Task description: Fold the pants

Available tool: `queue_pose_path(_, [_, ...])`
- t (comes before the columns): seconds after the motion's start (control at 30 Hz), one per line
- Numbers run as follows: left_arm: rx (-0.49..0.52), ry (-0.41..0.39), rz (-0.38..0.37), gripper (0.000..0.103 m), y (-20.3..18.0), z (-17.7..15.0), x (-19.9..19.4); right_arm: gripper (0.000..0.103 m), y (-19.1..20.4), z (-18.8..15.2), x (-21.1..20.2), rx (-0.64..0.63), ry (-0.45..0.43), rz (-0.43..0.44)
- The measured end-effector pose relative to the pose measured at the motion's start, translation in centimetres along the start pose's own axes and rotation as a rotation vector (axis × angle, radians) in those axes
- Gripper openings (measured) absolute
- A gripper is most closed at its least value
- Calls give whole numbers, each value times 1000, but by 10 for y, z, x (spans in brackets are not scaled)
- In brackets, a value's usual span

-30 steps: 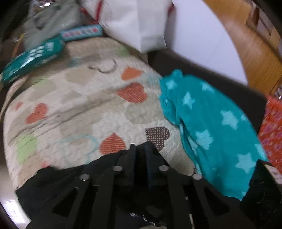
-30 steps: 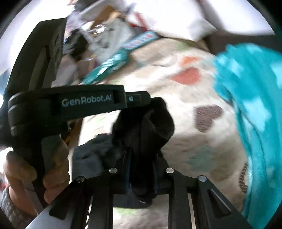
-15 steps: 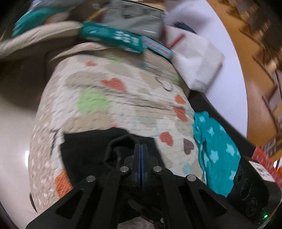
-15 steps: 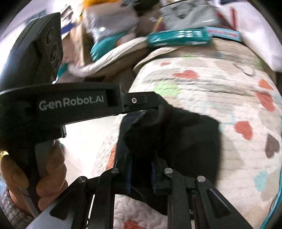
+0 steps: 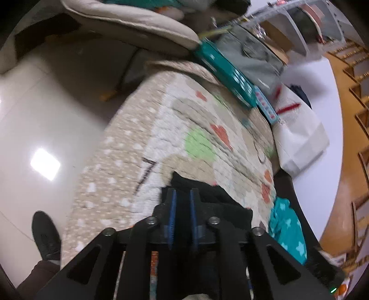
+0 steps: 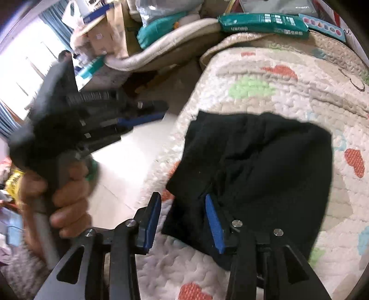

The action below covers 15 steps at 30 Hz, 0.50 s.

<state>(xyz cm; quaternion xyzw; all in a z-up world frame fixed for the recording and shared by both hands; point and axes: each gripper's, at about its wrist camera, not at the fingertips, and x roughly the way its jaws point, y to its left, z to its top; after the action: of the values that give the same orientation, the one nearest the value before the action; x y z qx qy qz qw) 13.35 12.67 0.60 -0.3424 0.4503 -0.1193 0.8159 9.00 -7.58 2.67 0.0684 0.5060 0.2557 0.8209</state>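
The black pants point(image 6: 265, 166) lie in a folded bundle on the heart-patterned quilt point(image 6: 288, 92). My right gripper point(image 6: 182, 207) is open, its blue-padded fingers point(image 6: 213, 219) at the near left corner of the pants, holding nothing. My left gripper point(image 5: 183, 203) is slightly open with the black pants point(image 5: 207, 203) just beyond and beneath its tips; it grips nothing. The left gripper also shows in the right wrist view point(image 6: 138, 115), blurred, off the quilt's left edge, held by a hand.
A teal star-print garment point(image 5: 288, 230) lies right of the pants. Teal boxes point(image 6: 263, 23) and bags sit at the quilt's far end. The quilt's left edge drops to a pale tiled floor point(image 5: 46, 115). A cushion point(image 5: 138, 20) lies beyond.
Both grippers have opened and let go of the pants, which now rest on the quilt. The left gripper has pulled back to the left; both views swung toward the floor.
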Motion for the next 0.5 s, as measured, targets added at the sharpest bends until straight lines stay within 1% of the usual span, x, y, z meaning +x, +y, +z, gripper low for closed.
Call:
queue_pose_path(0.03, [-7,-16,15,15,1,1,-5,45,1,3,-5,5,-19,-18])
queue_pose_path(0.1, [-18,-40,39,17,4,3,-11,49,-1,16,-10,18,-54,-81])
queue_pose_path(0.17, [-25,-56,54,19,5,5,-15,55,2,28,1,15,-51,-137])
queue_pose_path(0.2, [-24,-60,60,20,5,5,-16,59,5,33,10,6,-36,-164])
queue_pose_path(0.23, [-22,-63,69,20,6,5,-17,60,8,36,20,-7,-15,-197])
queue_pose_path(0.3, [-22,-70,87,21,7,6,-19,62,16,42,51,-48,59,-286])
queue_pose_path(0.33, [-24,-74,93,20,8,6,-20,62,20,42,69,-77,106,-345])
queue_pose_path(0.37, [-27,-77,92,21,9,7,-22,60,23,39,76,-100,131,-381])
queue_pose_path(0.4, [-33,-81,89,21,10,8,-24,43,27,37,80,-123,139,-415])
queue_pose_path(0.43, [-40,-84,86,21,11,9,-26,35,29,35,79,-125,133,-429])
queue_pose_path(0.47, [-47,-88,82,21,13,10,-29,21,27,35,74,-102,125,-415])
queue_pose_path(0.5, [-53,-93,81,22,14,11,-31,18,23,36,68,-68,115,-380])
